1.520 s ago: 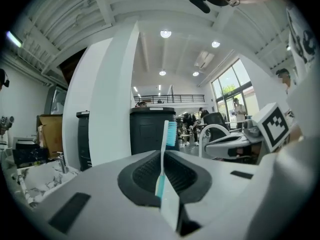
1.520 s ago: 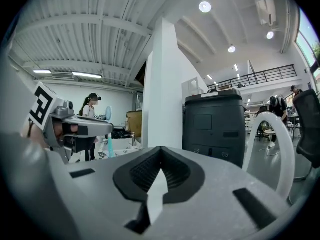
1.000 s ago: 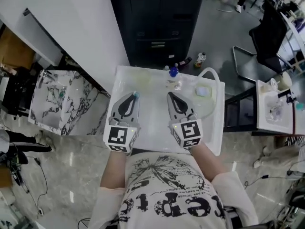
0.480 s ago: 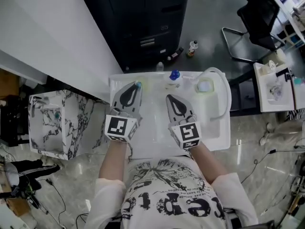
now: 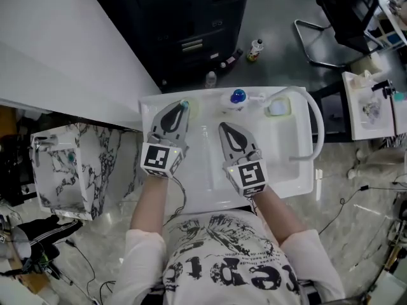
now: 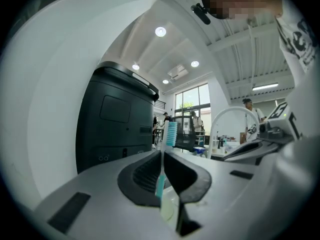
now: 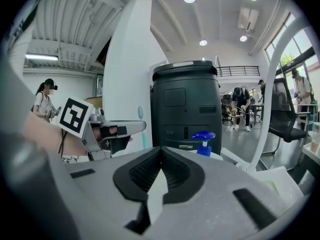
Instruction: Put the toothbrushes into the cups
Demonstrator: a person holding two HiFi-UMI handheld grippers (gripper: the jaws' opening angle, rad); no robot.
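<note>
Left gripper (image 5: 181,109) clamped on 1 teal toothbrush (image 5: 184,105) at the counter's (image 5: 210,197) far-left corner, beside a pale cup (image 5: 193,108) — not yet in; right gripper (image 5: 224,128) closed, empty

Teal toothbrush (image 6: 171,134), blue pump cap (image 5: 238,96), white basin (image 5: 198,194), black cabinet (image 5: 191,24), black-veined marble stand (image 5: 63,170)

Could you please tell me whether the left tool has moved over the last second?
Yes. The left tool, shut on the teal-bristled toothbrush, has moved away from the person toward the far rim of the white basin, which its tip now nearly reaches.
</note>
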